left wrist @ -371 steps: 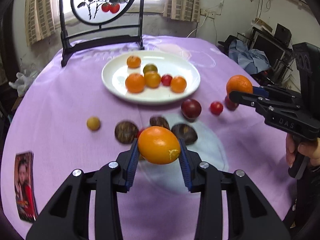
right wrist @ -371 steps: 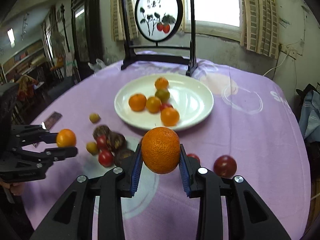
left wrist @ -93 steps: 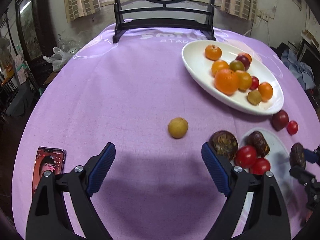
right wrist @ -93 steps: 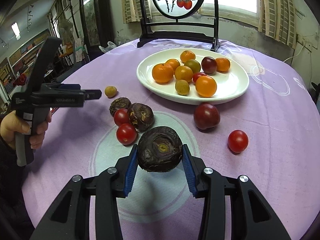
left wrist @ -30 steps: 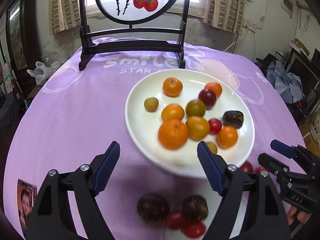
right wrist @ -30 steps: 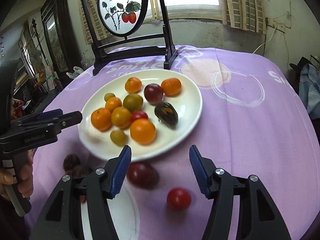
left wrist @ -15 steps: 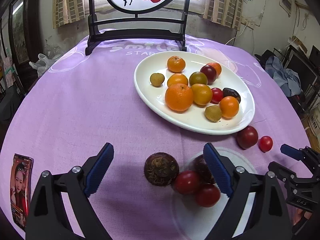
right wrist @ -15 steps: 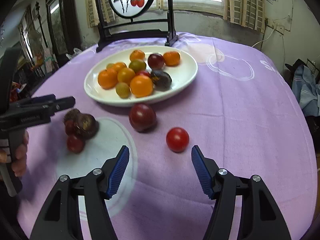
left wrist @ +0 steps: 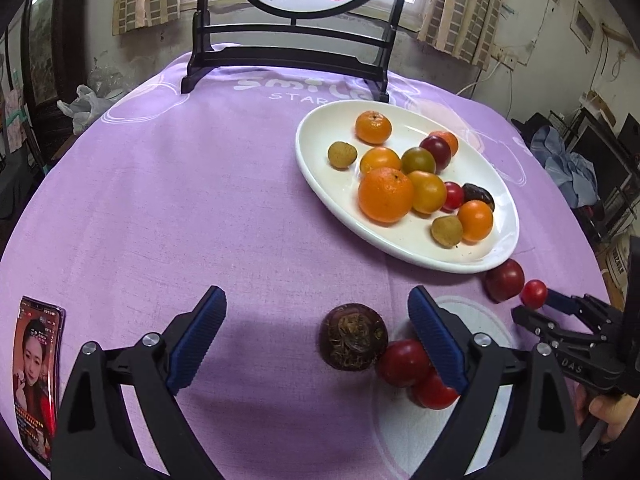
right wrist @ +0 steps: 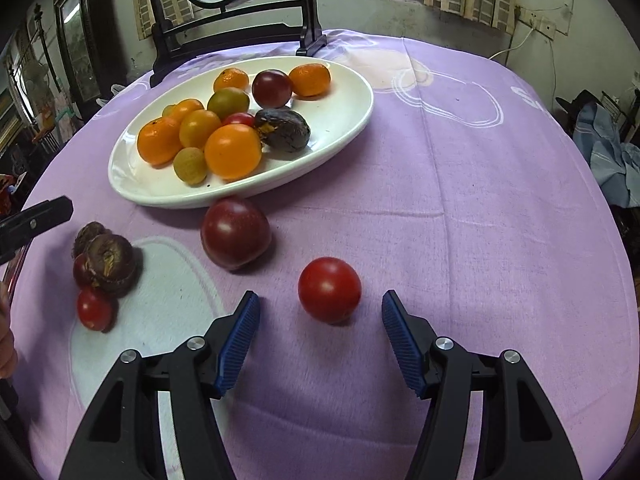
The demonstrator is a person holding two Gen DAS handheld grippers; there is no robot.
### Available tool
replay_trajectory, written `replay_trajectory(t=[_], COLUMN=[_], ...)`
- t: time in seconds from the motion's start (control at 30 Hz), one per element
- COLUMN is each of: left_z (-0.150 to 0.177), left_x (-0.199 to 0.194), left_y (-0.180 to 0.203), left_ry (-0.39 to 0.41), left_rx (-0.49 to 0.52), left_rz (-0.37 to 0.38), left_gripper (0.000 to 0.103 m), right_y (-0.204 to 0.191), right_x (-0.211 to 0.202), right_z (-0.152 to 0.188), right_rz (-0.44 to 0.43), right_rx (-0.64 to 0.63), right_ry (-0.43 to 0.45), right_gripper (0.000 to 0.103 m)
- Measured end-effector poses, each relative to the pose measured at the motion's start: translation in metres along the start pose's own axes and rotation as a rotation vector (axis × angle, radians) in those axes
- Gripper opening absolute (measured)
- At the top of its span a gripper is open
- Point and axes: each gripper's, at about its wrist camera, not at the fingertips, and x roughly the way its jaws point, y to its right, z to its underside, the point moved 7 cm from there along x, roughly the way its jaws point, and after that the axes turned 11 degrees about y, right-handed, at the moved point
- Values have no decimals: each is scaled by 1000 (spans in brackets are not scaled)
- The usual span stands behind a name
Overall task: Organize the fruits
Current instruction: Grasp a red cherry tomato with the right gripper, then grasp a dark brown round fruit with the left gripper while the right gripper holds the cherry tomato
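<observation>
The right gripper (right wrist: 320,336) is being held open, its jaws having just been closing a little with nothing yet pressed between them. A red tomato (right wrist: 329,289) is lying just ahead of the blue pads, slightly left of the midline, on the purple tablecloth (right wrist: 480,208) near the table's near edge. Being round, it is offering no long axis to line up with. A larger dark red fruit (right wrist: 235,233) is resting farther ahead to the left, just beside the rim of the white plate (right wrist: 344,136).

The left gripper (left wrist: 316,334) is being held wide open and empty. A brown rough-skinned fruit (left wrist: 353,336) is lying between its pads, nearer the right one, its stem scar facing the camera. Two red tomatoes (left wrist: 403,362) seem to be touching it, though the right finger is partly hiding them.
</observation>
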Motion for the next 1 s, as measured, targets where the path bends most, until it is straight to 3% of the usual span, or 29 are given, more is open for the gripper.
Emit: replay_trajectory(t=[0.1,0.37,0.67,0.8,1.0], left_z=[0,0,12,26,51], left_x=[-2,-1,-14,-28,-17], left_y=[4,1,-11,-15,-14], left_ry=[6,2,7,3,-75], left_rx=[19,11,10,78,152], left_rz=[1,-3,-25,-37,-42], left_gripper=[90,90,90,90,90], right_y=[3,6,-17,-22,-29], right_x=[0,-10,-30,-35,-41], right_z=[-4,2,4,4,3], right_rz=[-1,-69,-164,-189,-210], right_rx=[28,111,56,43,23], right_ry=[12,36,85,91,106], right_gripper=[30,30,29,29,29])
